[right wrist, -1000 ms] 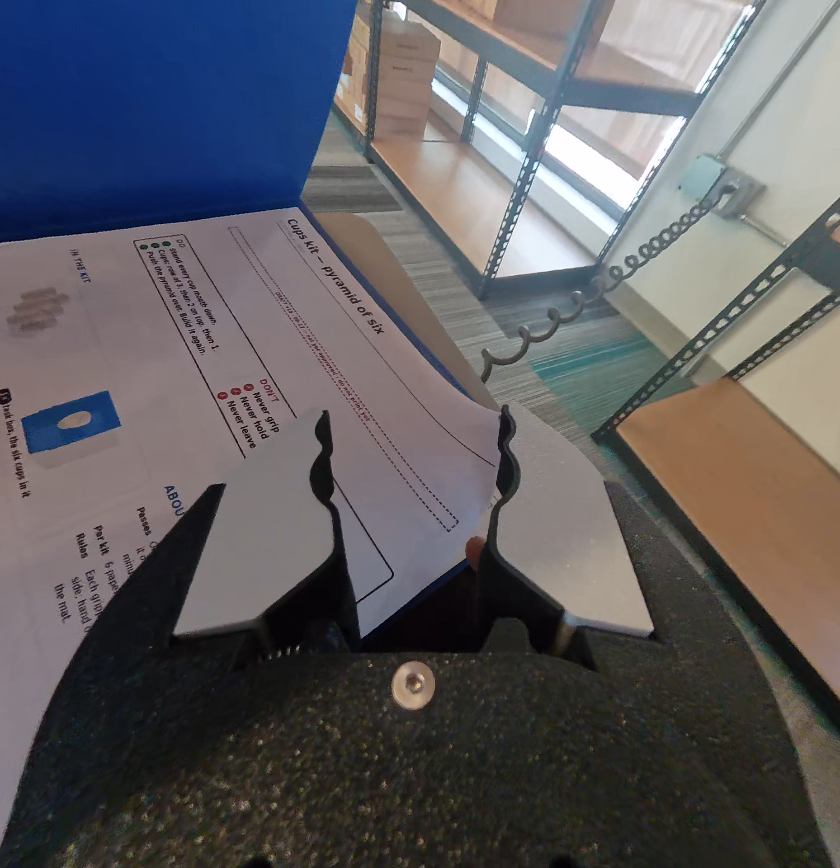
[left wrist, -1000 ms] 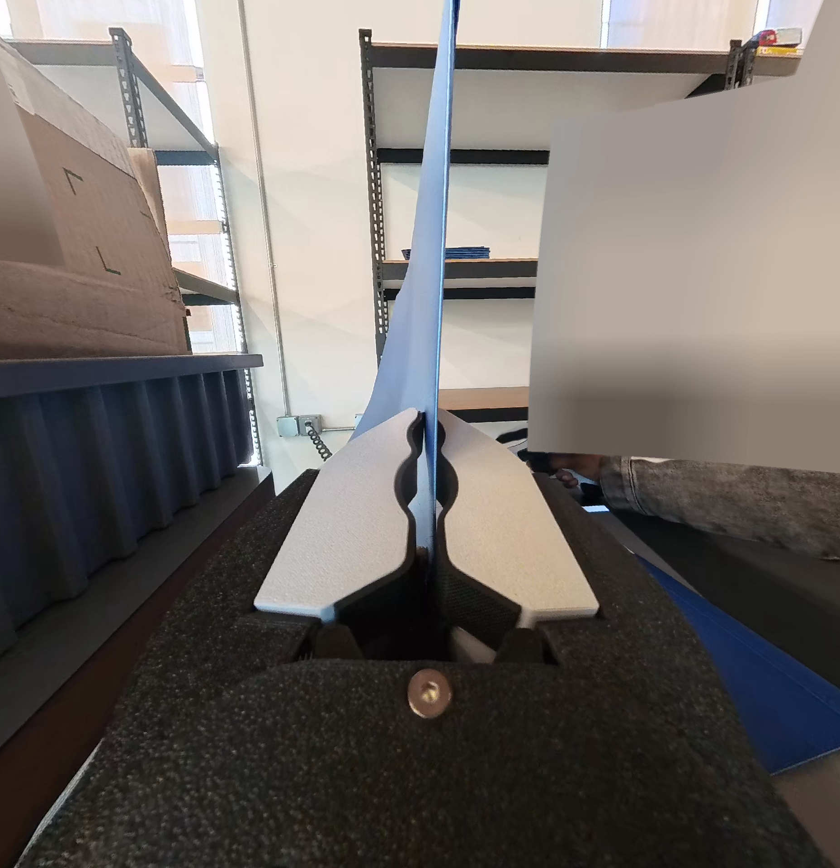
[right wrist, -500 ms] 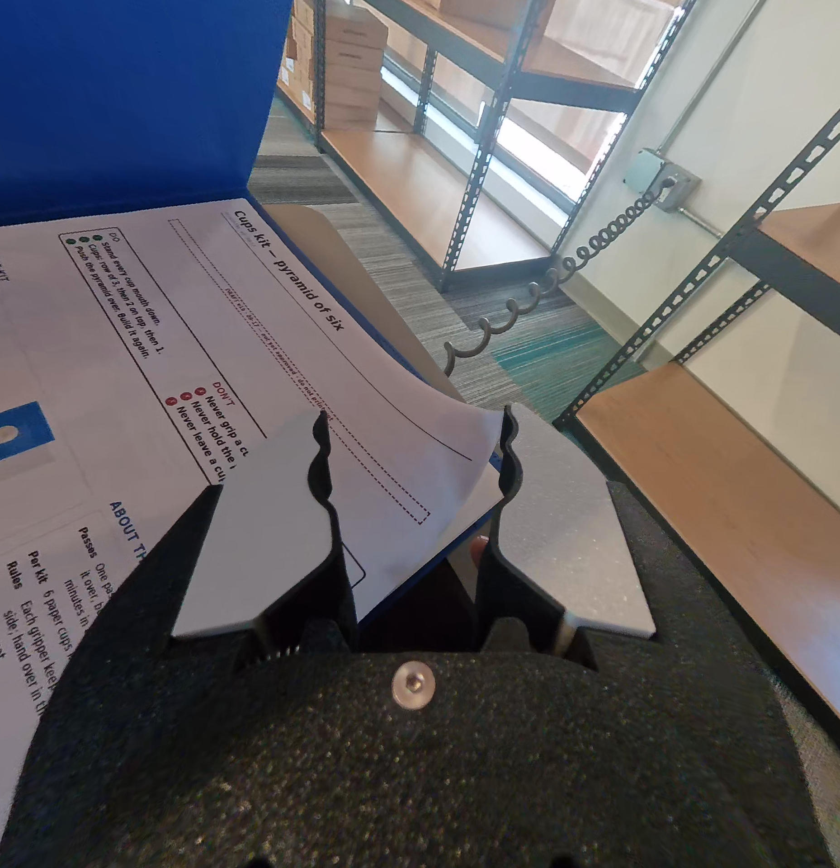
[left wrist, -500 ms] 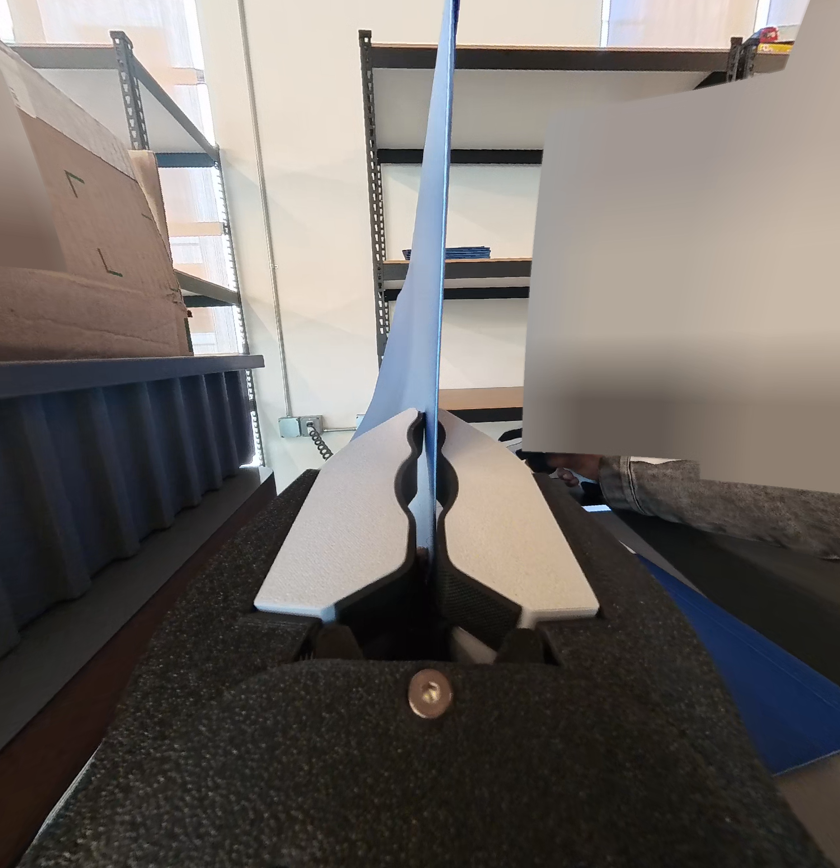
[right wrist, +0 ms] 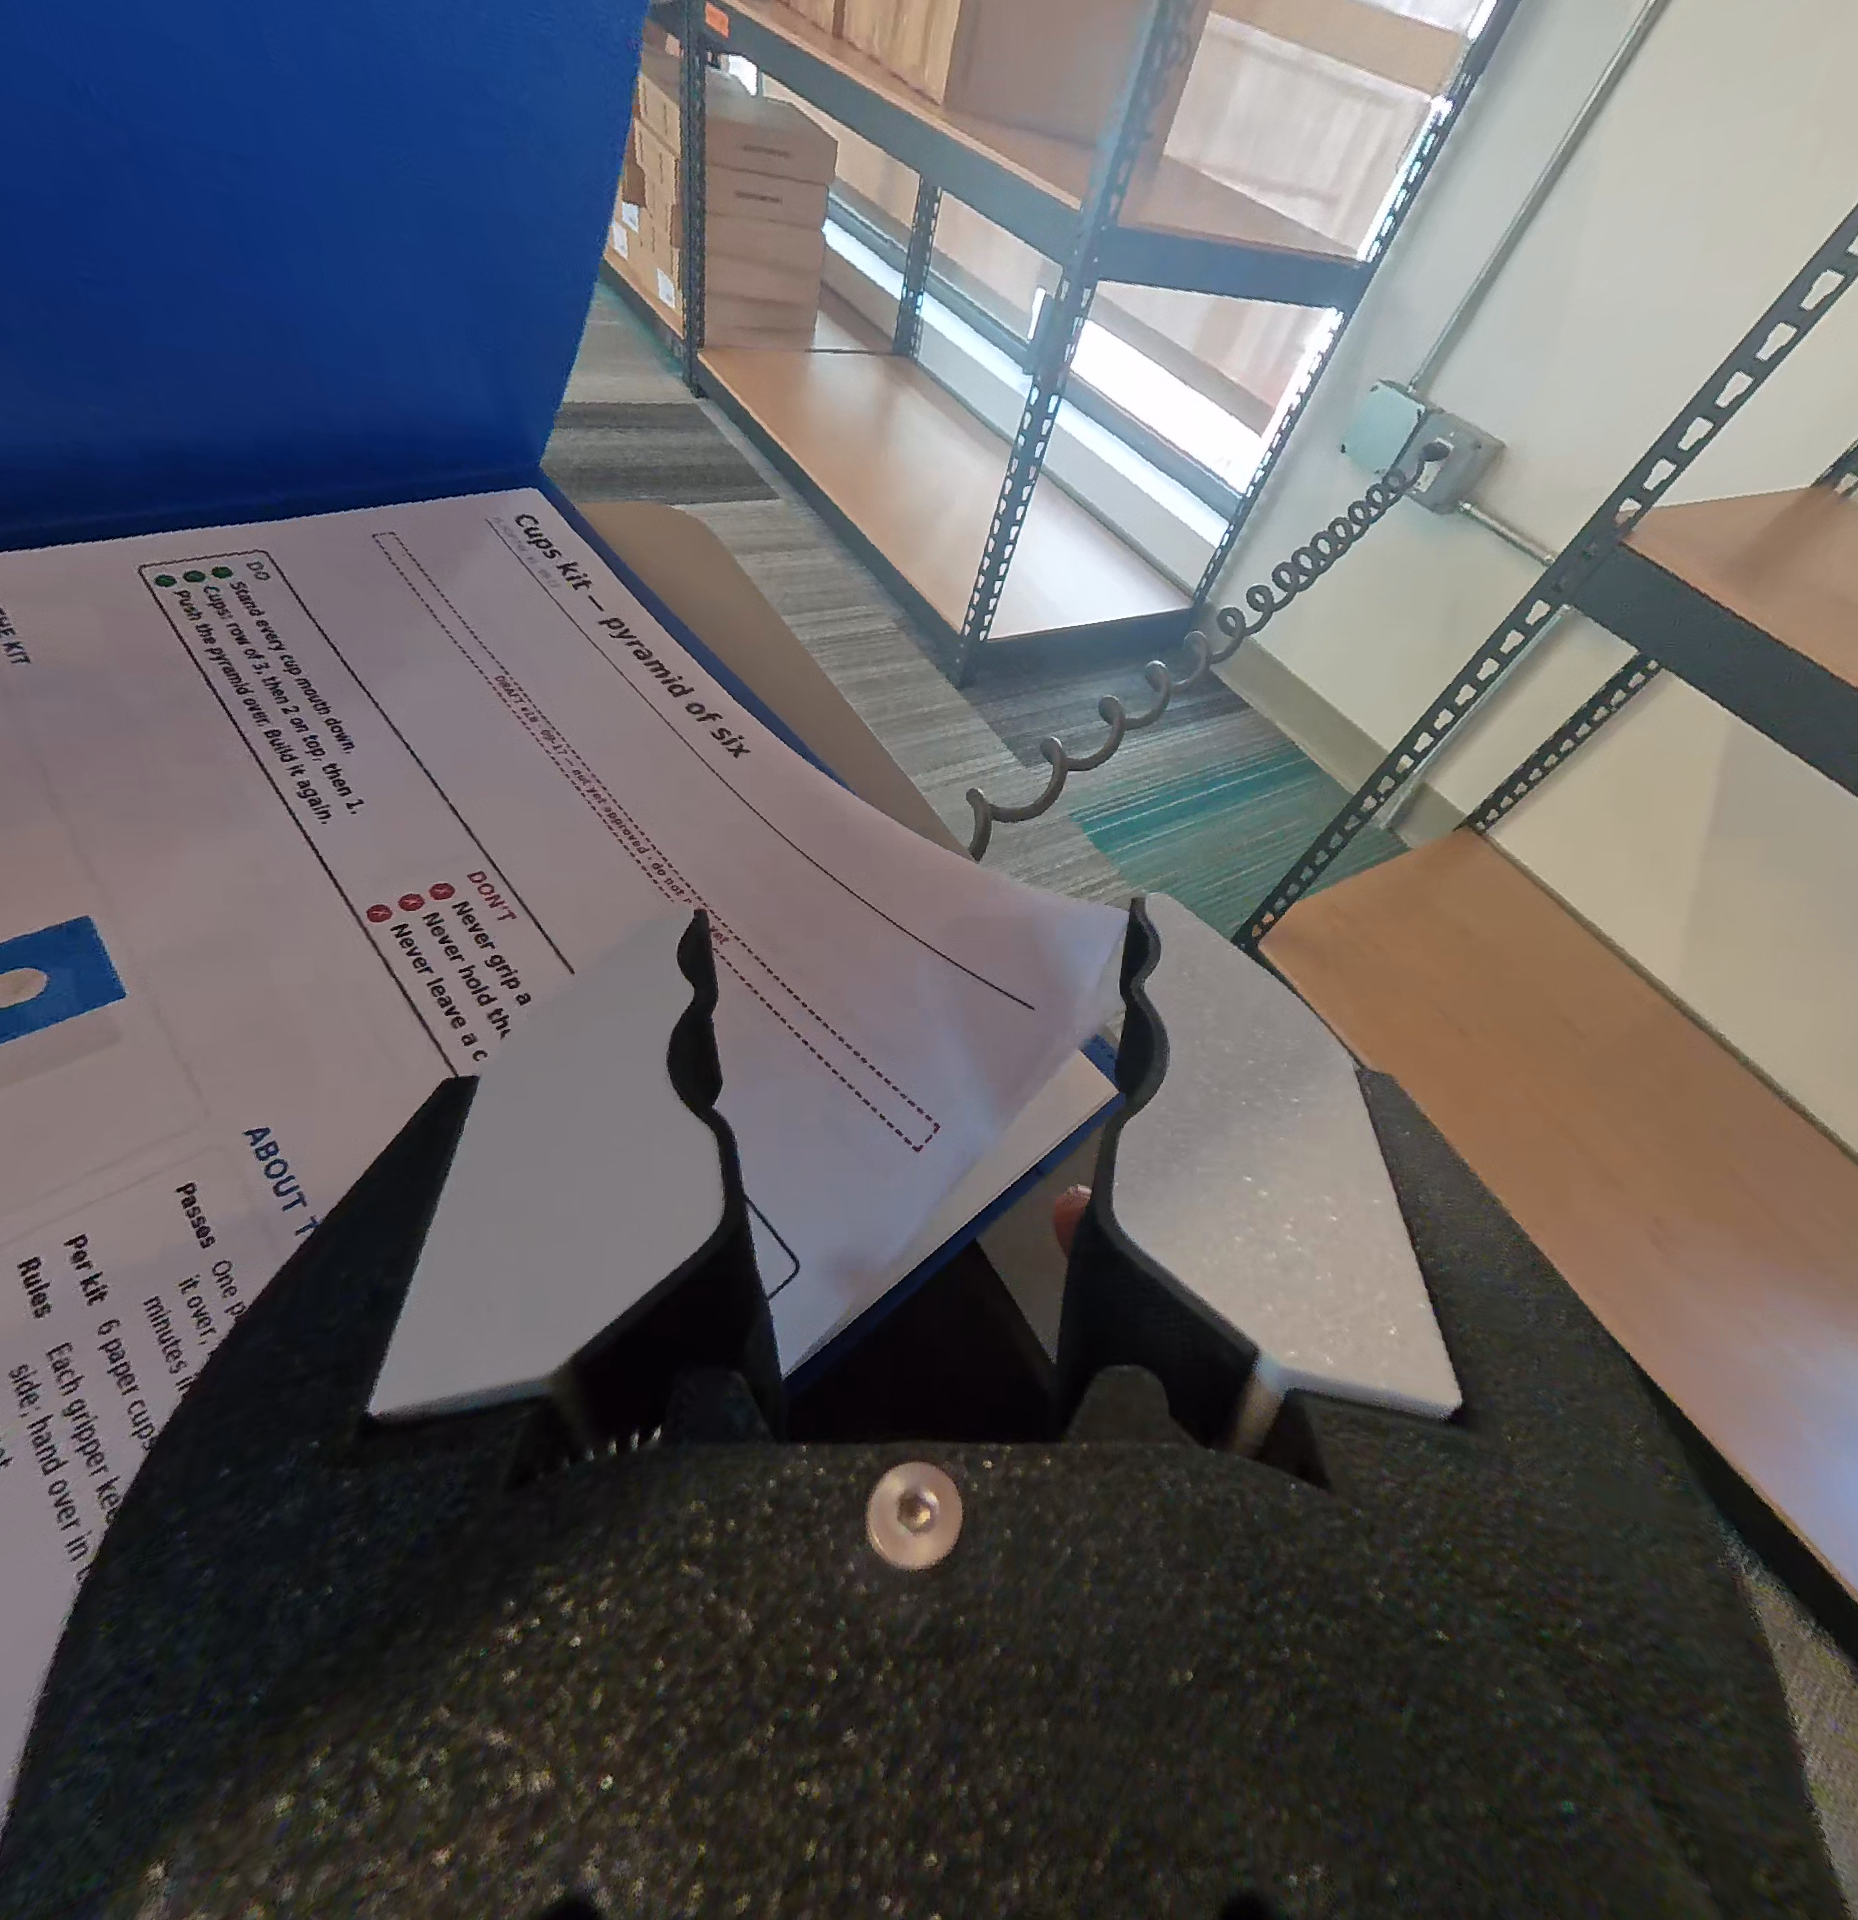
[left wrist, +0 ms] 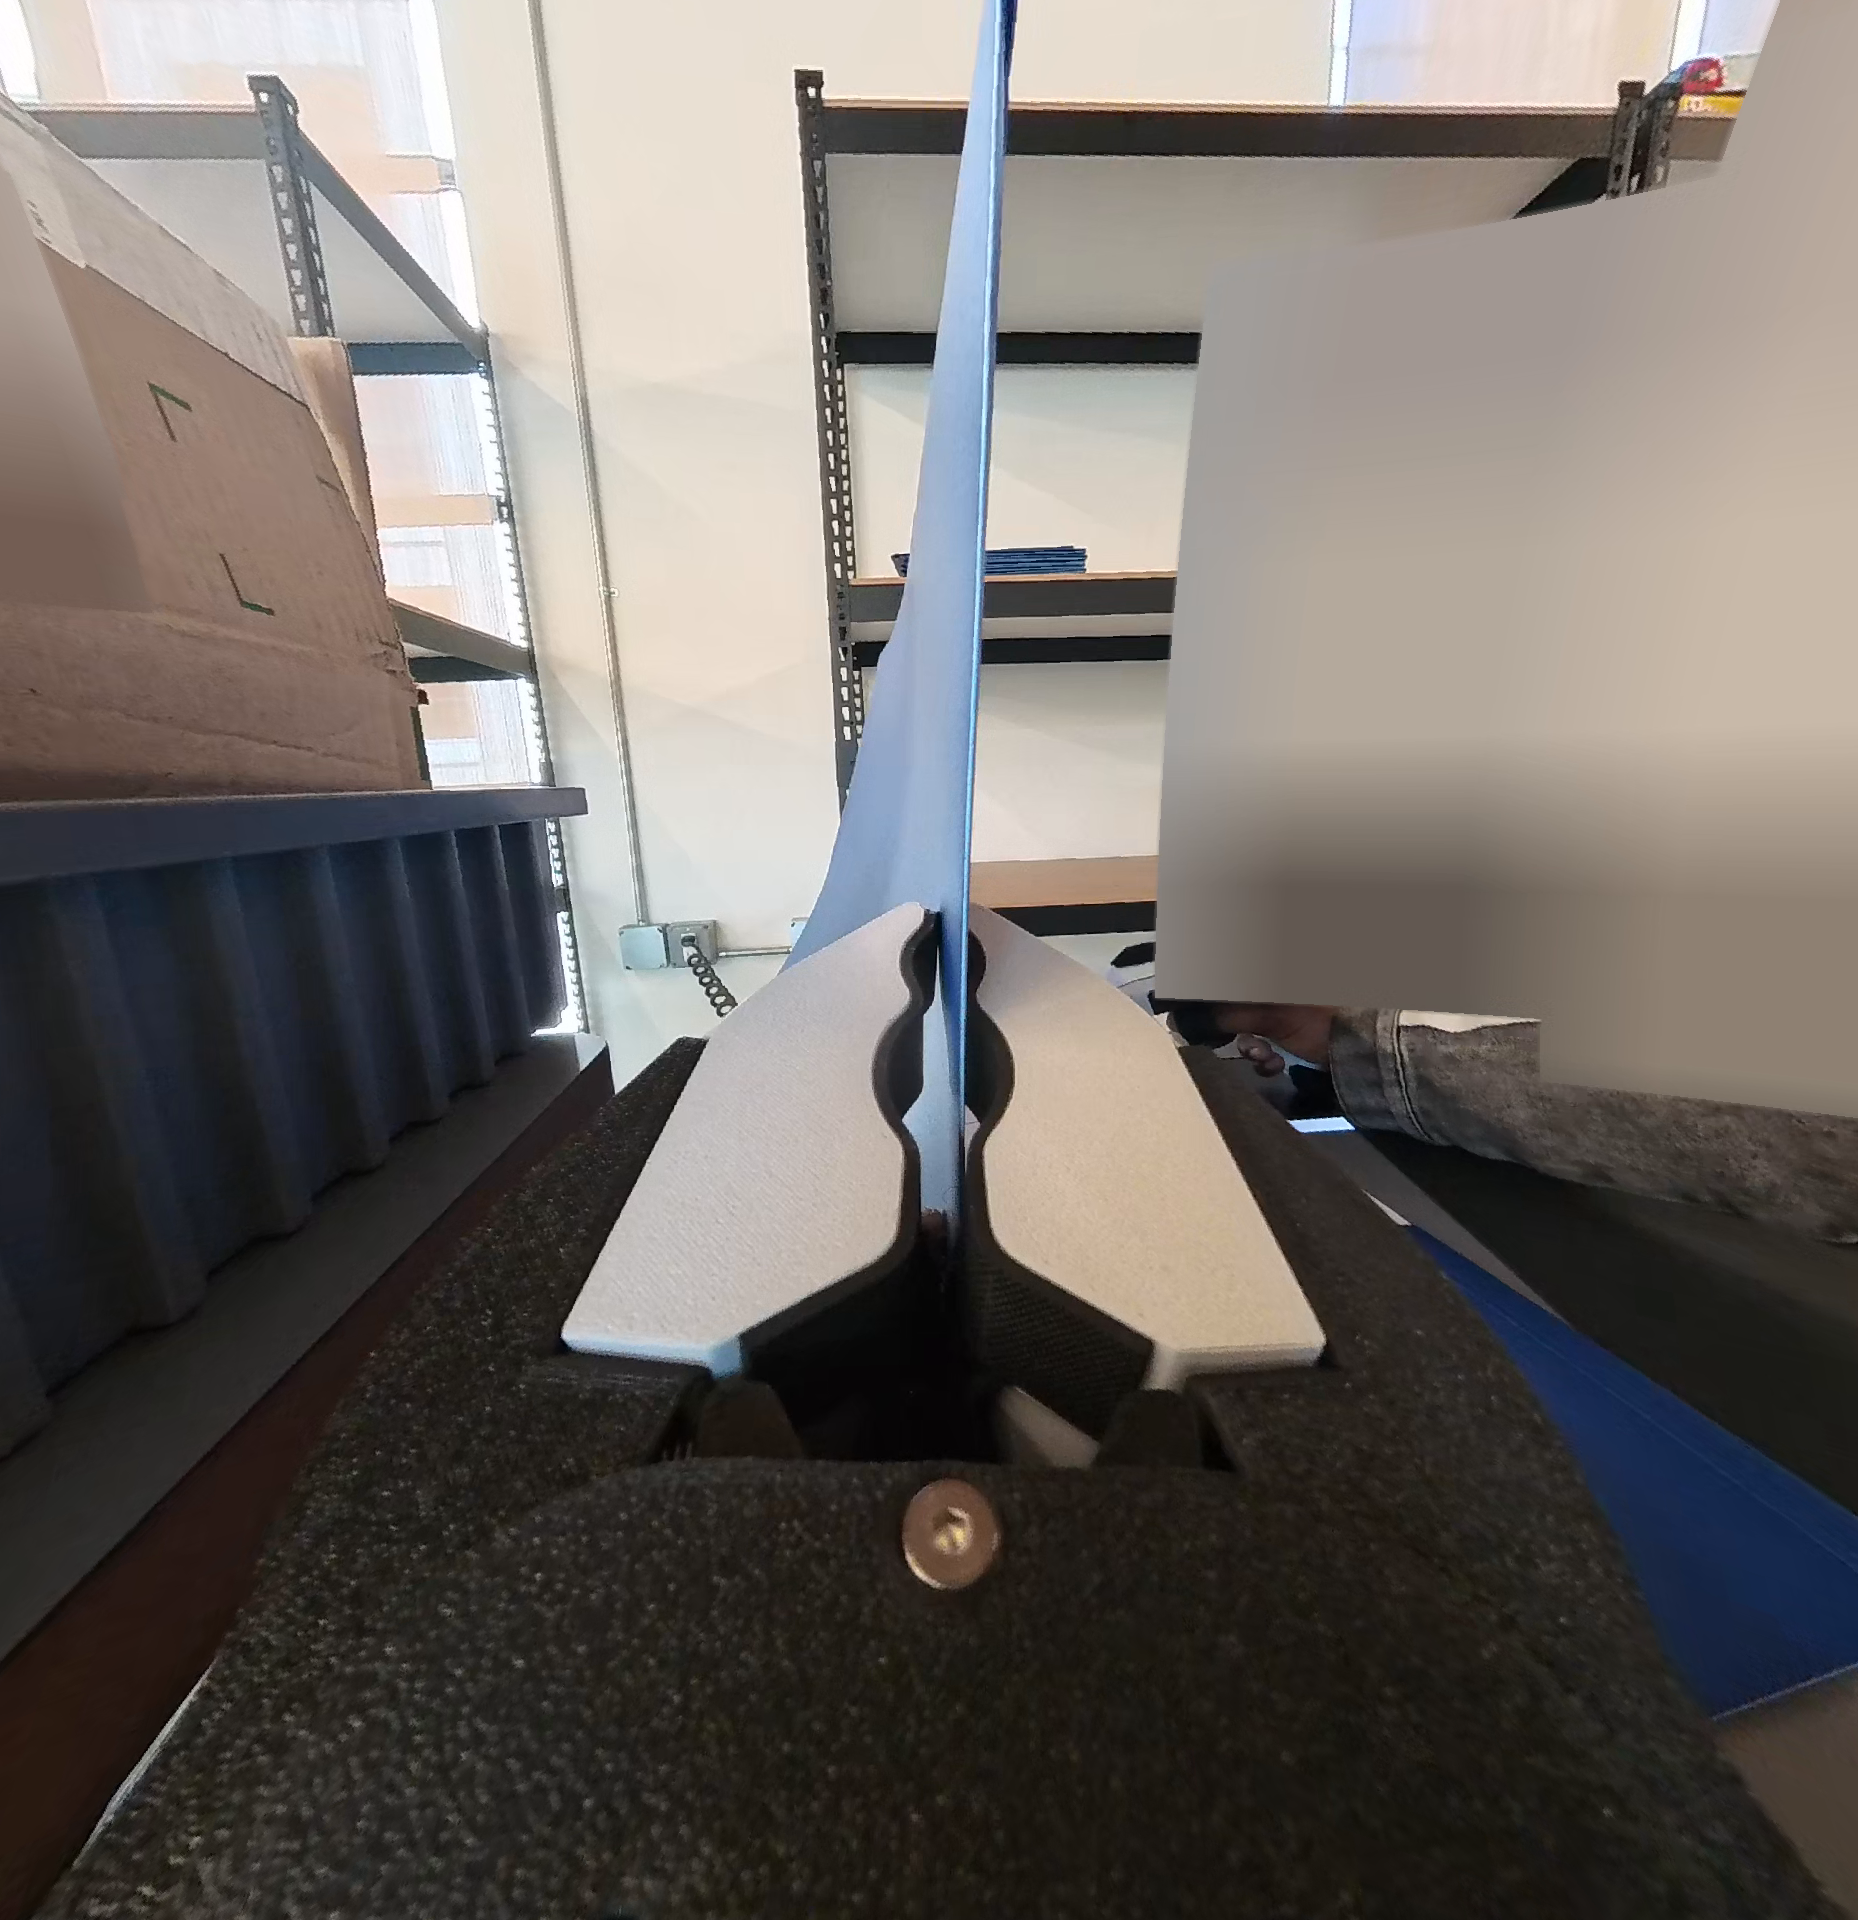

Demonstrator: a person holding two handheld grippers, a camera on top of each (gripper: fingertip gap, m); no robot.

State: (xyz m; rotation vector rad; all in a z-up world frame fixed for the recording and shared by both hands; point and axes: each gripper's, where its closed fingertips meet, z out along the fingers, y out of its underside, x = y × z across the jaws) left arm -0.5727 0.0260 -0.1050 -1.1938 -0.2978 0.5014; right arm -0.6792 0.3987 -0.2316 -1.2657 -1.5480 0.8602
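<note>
Since a second ago the right view shifted slightly; printed sheet (right wrist: 613, 831) sits a bit differently. Sheet with black, red and blue print lies inside blue folder (right wrist: 260, 229), corner curled up between wide-apart right gripper (right wrist: 920, 1029). Left gripper (left wrist: 946, 935) pinches folder cover (left wrist: 961, 520) upright. Metal shelving (right wrist: 1008, 343) behind folder.

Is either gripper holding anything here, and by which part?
The left gripper is shut on the raised blue folder cover, pinching its edge. The right gripper is open around the lifted corner of the printed sheet, holding nothing.
</note>
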